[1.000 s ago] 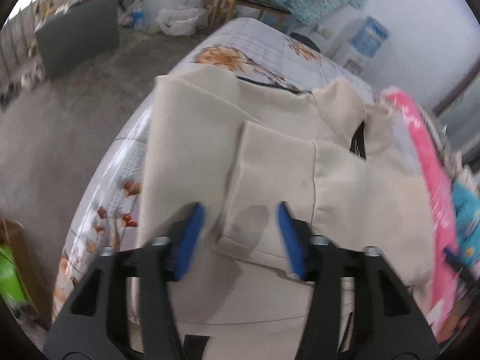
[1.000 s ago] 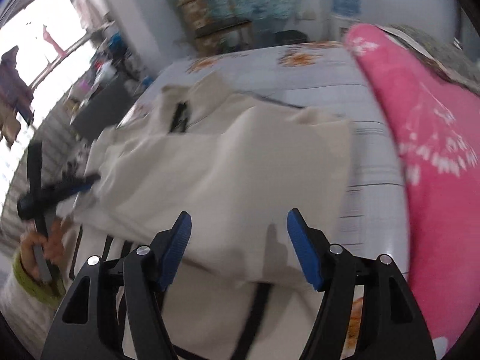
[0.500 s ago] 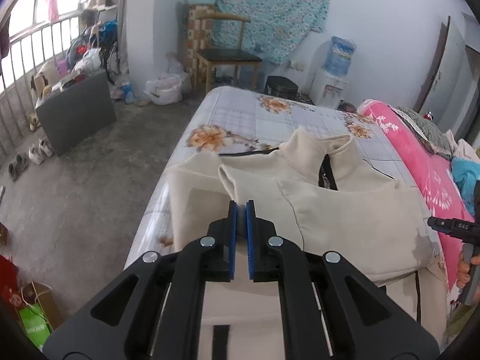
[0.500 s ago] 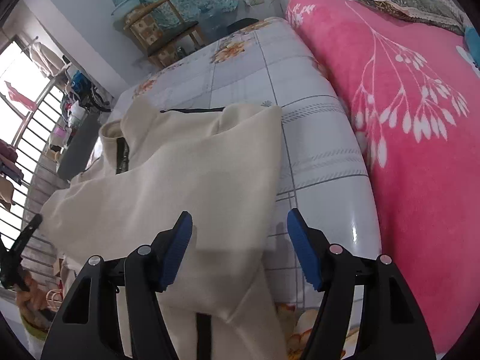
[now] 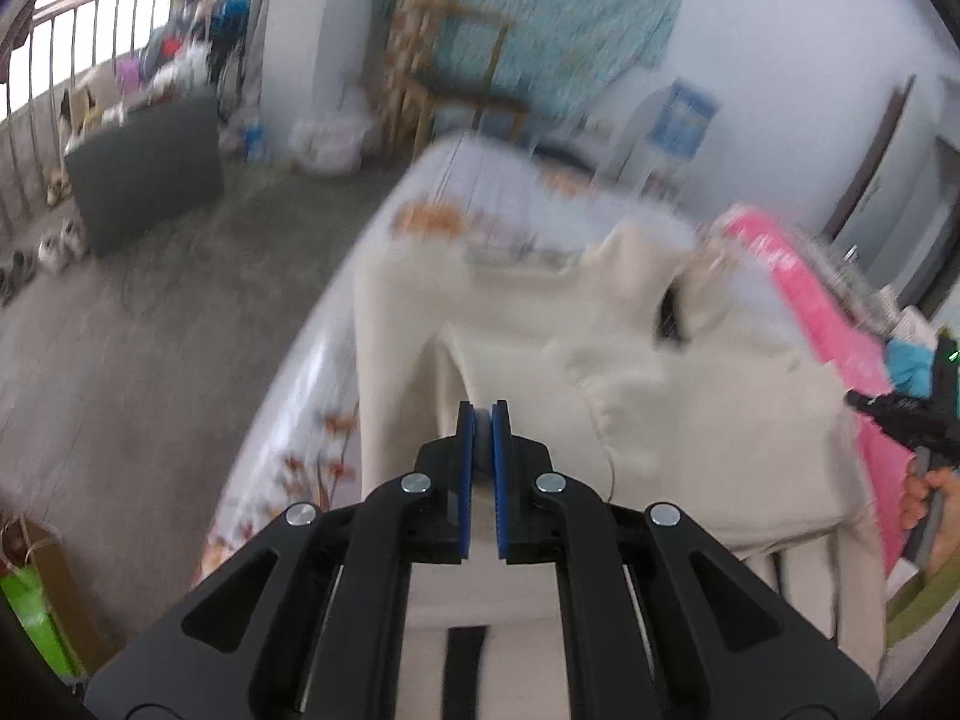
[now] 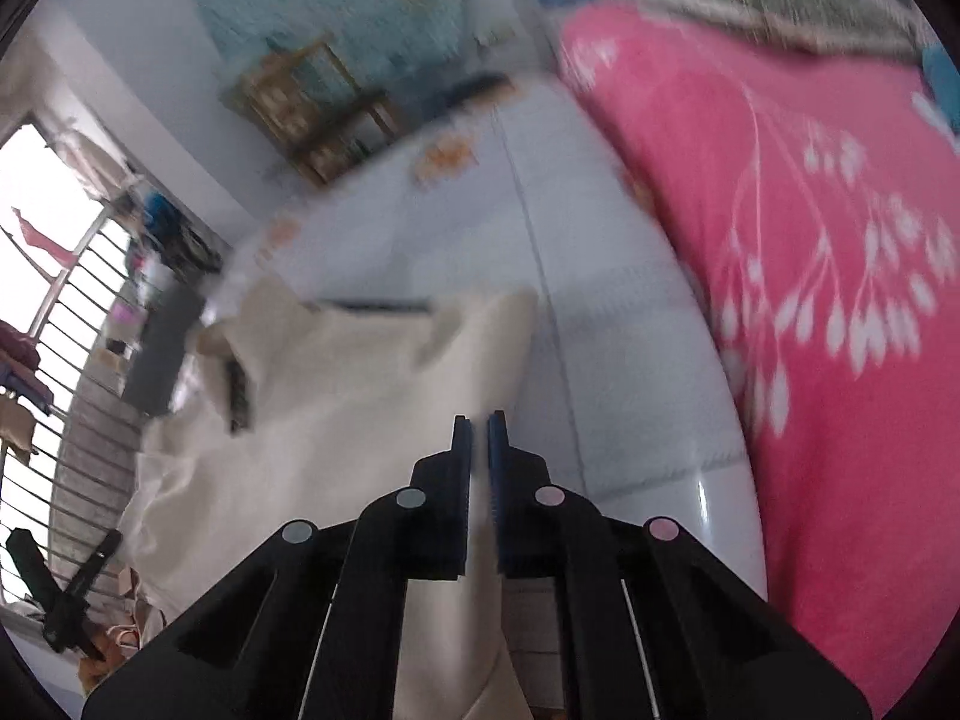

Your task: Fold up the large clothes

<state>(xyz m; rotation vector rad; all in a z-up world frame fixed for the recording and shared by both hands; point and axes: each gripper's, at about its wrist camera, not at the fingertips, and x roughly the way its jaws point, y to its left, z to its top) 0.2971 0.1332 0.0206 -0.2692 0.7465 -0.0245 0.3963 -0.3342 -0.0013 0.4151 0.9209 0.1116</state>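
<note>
Jacket (image 5: 690,420), cream, lies on the bed (image 6: 600,312), blurred in both views, its lower part cut off beneath my grippers. Its collar (image 5: 636,264) points away from me toward the bed's far end, the long axis running from me to there. My left gripper (image 5: 482,414) is pinched tight on a raised fold of its cloth; my right gripper (image 6: 478,426) pinches its right edge. Beside it lies a pink blanket (image 6: 840,300).

The cream jacket (image 5: 708,420) is showing soft, matt cloth. The pink blanket (image 6: 840,300) is looking plush and fuzzy. The bedsheet (image 6: 600,312) is appearing smooth, faintly glossy. The floor (image 5: 150,330) is looking rough, matt concrete.
</note>
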